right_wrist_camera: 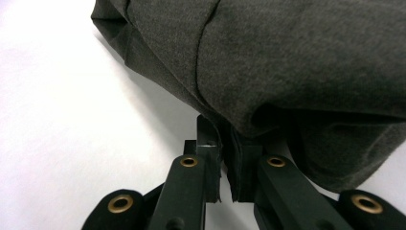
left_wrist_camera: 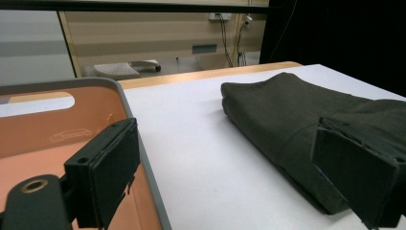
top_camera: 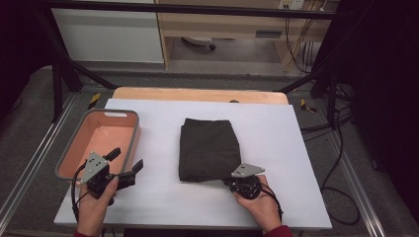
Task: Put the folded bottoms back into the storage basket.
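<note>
A folded dark olive garment (top_camera: pixel 207 148) lies in the middle of the white table cover (top_camera: pixel 276 128). My right gripper (top_camera: pixel 237 179) is at the garment's near right corner. In the right gripper view its jaws stand almost together, shut on a fold of the garment's (right_wrist_camera: pixel 287 62) edge, right gripper (right_wrist_camera: pixel 225 143). My left gripper (top_camera: pixel 126 160) is held open at the near left, between the bin and the garment, with nothing between its fingers. From the left gripper view the garment (left_wrist_camera: pixel 287 120) lies ahead to the right, beyond the open left gripper (left_wrist_camera: pixel 230 177).
An orange bin with a grey rim (top_camera: pixel 114 114) stands empty at the table's left side, its rim (left_wrist_camera: pixel 134 115) close to the left jaw. A wooden table edge (top_camera: pixel 197 94) runs along the back. Black frame legs and cables stand around the table.
</note>
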Motion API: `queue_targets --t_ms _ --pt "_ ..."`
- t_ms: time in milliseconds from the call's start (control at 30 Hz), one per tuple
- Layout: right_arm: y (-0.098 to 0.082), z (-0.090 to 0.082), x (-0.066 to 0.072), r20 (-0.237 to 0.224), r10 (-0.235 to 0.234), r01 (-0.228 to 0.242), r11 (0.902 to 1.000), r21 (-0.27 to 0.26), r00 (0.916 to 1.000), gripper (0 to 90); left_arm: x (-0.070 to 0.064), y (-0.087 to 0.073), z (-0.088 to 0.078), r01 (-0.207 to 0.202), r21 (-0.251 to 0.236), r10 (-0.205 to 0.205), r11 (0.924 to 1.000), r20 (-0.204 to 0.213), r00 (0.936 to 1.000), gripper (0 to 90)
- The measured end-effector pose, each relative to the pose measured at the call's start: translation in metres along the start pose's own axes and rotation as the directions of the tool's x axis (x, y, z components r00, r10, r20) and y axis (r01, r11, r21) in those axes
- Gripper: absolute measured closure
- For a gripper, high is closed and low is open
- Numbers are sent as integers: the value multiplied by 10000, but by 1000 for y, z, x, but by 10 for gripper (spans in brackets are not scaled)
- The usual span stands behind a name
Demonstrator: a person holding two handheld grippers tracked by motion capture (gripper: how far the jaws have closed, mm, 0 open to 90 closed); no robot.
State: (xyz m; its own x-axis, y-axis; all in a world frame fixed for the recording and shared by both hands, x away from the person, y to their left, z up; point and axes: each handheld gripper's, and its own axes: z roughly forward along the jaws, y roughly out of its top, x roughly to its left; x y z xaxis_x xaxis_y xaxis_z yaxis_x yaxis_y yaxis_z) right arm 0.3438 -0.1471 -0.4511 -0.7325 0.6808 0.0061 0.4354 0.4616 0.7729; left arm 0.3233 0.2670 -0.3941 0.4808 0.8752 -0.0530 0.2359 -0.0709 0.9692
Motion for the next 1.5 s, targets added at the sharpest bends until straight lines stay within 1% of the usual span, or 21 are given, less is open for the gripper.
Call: queue_targets --t_ms 267,500,600,667,733,800,867,900,933,1000,1033,1067,1133,1167,1233,1267,1300,1333,1367,1433,1500 --pt "-11 -17 12 -637 -165 182 9995 249 9978 849 0 0 0 32 -4 -32 10000 30 10000 97" --pt "-19 -29 25 -1027 -301 343 9986 393 9943 849 -2 -1 0 21 -9 -21 10000 -8 10000 97" --pt "-24 -36 28 -1078 -344 382 9987 341 9936 832 -2 -1 0 5 52 -5 10000 11 10000 97" --pt "-27 -35 28 -1167 -188 245 9986 479 9930 749 -2 -2 1 24 88 -24 10000 54 10000 96" --pt "-28 -35 29 -1301 -153 229 9981 577 9914 626 -3 -2 1 11 86 -12 10000 68 10000 96" --pt "-29 -37 31 -1224 -219 290 9980 559 9922 480 -3 -2 1 2 90 -2 10000 65 10000 96" --pt "-31 -41 33 -1110 -196 257 9982 534 9936 389 -3 -2 1 17 104 -17 9999 49 10000 95" --pt "-31 -41 33 -1110 -196 257 9982 534 9936 389 -3 -2 1 17 104 -17 9999 49 10000 90" --pt "-34 -46 31 -903 -71 126 9981 607 9959 352 -2 -3 1 39 144 -38 9999 -68 10000 83" --pt "-34 -49 27 -845 224 -183 9986 494 9962 318 -2 -3 1 67 148 -66 9999 -60 10000 81" --pt "-34 -49 27 -845 224 -183 9986 494 9962 318 -2 -3 1 67 148 -66 9999 -60 10000 81" --pt "-35 -50 25 -631 417 -381 9977 562 9971 243 -2 -3 1 53 155 -52 9999 -69 10000 80" --pt "-36 -50 22 -110 652 -643 9956 675 9978 177 -2 -3 1 55 141 -54 9999 -67 10000 79" --pt "-36 -51 19 99 782 -787 9947 666 9969 159 -2 -3 1 63 144 -62 9999 -65 10000 80" --pt "-36 -53 13 417 1291 -1313 9899 539 9908 106 -2 -3 1 64 140 -63 9999 -99 9999 79" --pt "-37 -54 10 534 1428 -1450 9886 398 9883 98 -2 -3 1 34 137 -32 9999 -146 9999 80" --pt "-37 -54 10 534 1428 -1450 9886 398 9883 98 -2 -3 1 34 137 -32 9999 -146 9999 80" --pt "-36 -56 8 607 1418 -1431 9896 171 9880 85 -2 -3 1 29 140 -26 9999 -193 9998 80" --pt "-35 -60 8 458 1447 -1442 9894 -145 9884 73 -2 -3 0 42 125 -39 9999 -206 9998 80" --pt "-34 -61 10 155 1449 -1440 9885 -471 9893 64 -1 -3 0 82 143 -80 9999 -188 9998 80" --pt "-32 -62 12 17 1309 -1304 9885 -764 9914 73 -1 -3 0 91 138 -89 9999 -197 9998 80"
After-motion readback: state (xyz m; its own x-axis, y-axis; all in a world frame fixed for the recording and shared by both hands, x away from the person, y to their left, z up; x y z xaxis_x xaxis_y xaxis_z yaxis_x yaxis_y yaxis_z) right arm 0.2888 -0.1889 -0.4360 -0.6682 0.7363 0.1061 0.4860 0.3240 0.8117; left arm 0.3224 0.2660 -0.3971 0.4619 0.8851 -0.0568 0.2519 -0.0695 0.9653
